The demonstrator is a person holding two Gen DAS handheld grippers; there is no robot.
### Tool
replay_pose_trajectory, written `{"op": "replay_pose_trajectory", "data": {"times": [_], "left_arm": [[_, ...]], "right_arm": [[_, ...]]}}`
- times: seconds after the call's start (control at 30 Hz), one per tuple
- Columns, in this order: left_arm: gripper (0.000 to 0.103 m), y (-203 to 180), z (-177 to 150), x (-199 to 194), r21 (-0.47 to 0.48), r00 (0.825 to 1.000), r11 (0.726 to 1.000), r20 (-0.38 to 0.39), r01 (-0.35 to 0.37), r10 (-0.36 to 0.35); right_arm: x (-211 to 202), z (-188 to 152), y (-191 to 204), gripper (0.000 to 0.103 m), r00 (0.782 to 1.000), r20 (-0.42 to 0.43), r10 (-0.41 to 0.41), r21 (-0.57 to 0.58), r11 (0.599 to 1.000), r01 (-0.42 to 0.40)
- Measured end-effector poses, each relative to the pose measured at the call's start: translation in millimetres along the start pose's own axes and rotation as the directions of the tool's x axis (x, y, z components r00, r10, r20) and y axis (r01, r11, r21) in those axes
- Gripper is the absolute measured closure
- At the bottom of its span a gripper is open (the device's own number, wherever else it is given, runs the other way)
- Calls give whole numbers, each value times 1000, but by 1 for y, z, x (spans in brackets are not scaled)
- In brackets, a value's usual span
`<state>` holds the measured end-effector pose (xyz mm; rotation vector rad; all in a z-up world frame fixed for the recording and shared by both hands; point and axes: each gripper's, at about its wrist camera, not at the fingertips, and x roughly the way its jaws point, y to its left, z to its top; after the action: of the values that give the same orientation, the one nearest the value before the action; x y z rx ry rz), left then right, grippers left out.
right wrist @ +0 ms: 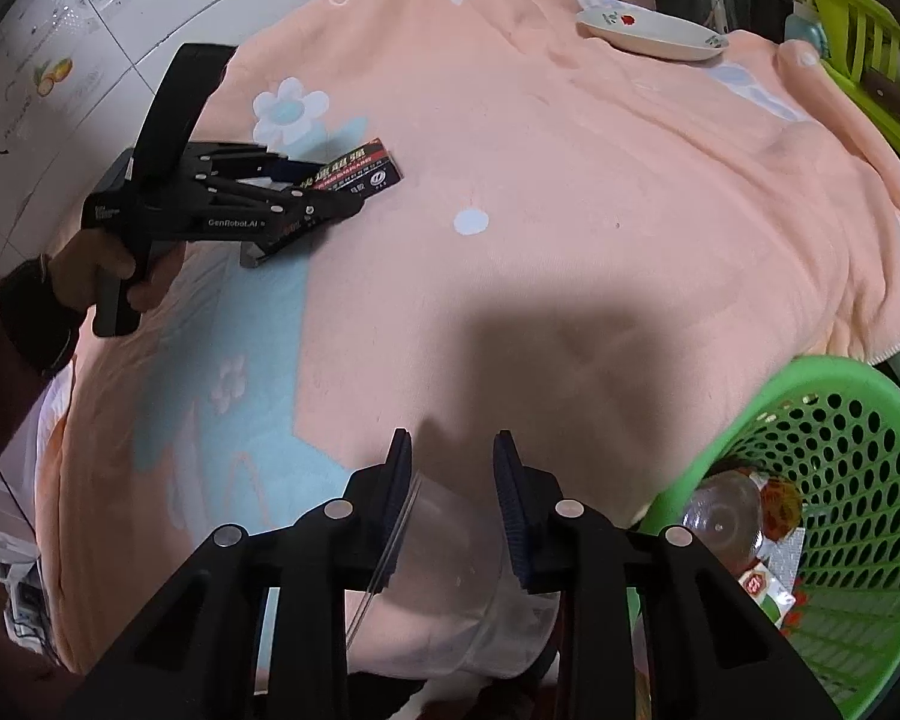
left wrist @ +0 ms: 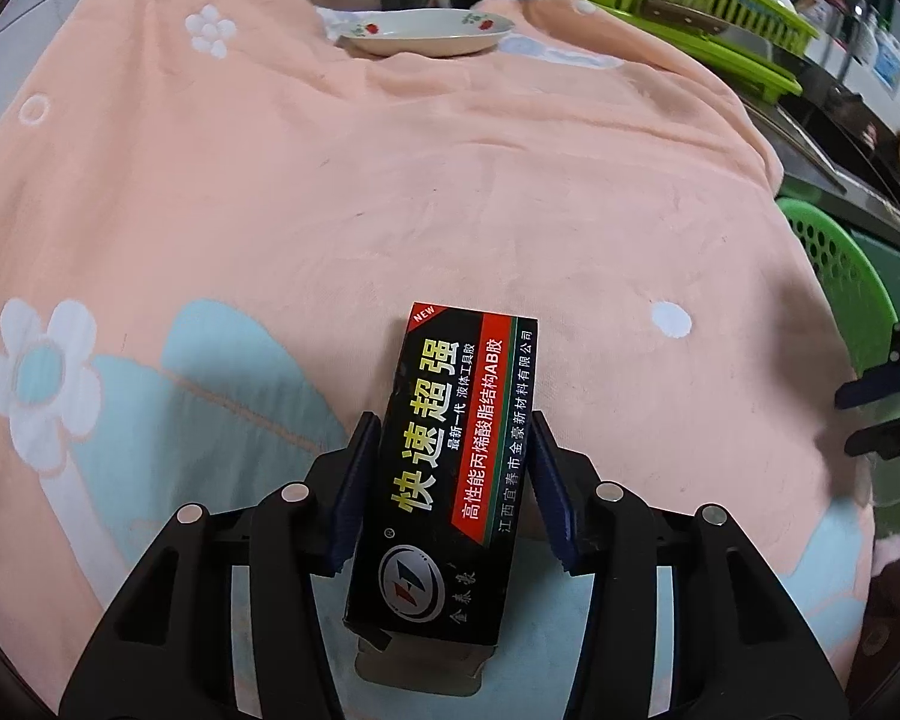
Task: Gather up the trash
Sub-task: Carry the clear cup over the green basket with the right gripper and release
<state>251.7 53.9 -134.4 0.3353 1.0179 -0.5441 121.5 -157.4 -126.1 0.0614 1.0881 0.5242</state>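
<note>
Left gripper (left wrist: 450, 480) with blue-padded fingers pinching the long sides of a black, red-striped cardboard glue carton (left wrist: 450, 468), which lies flat on the peach flower-patterned towel (left wrist: 390, 192) covering the counter, toward its near left part; the left pad presses the carton wall, while contact at the right pad is less certain. Right gripper (right wrist: 450, 480) clamped on a clear, thin-walled plastic cup (right wrist: 444, 576), held above the counter's near edge, just beside the green perforated plastic basket (right wrist: 858, 420) at the near right corner. The carton is judged light and moderately stiff but crushable if empty, best taken across its narrow width near mid-length, as here; the cup is judged very light, slick and easily deformed, so a gentle squeeze below the rim suits it. A white shallow dish with red flower print (left wrist: 426, 33) sits at the far edge. The carton's open end flap is partly hidden under the gripper body; the cup's base is cut off by the fingers; the basket holds a clear bottle (right wrist: 726, 510) and wrappers not readily identified.
</note>
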Motion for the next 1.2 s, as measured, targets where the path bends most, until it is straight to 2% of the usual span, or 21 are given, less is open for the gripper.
{"op": "replay_pose_trajectory", "data": {"times": [0.2, 0.6, 0.93, 1.2], "left_arm": [[55, -3, -5, -5, -30, 1000, 999, 9, -25, 25], [55, -11, -13, -34, -99, 998, 995, 64, -5, 11], [56, -55, -9, -57, -98, 993, 994, 115, 43, -32], [56, -112, 8, -65, -48, 982, 992, 153, 115, -107]], "right_arm": [[6, 8, 0, 77, 1000, 28, 10, -8, 1000, -10], [6, 38, -1, 77, 995, 96, 41, -19, 999, -39], [-29, 25, -31, 77, 988, 150, -24, 43, 999, 18], [-67, -5, -88, 77, 976, 170, -133, 164, 981, 105]]}}
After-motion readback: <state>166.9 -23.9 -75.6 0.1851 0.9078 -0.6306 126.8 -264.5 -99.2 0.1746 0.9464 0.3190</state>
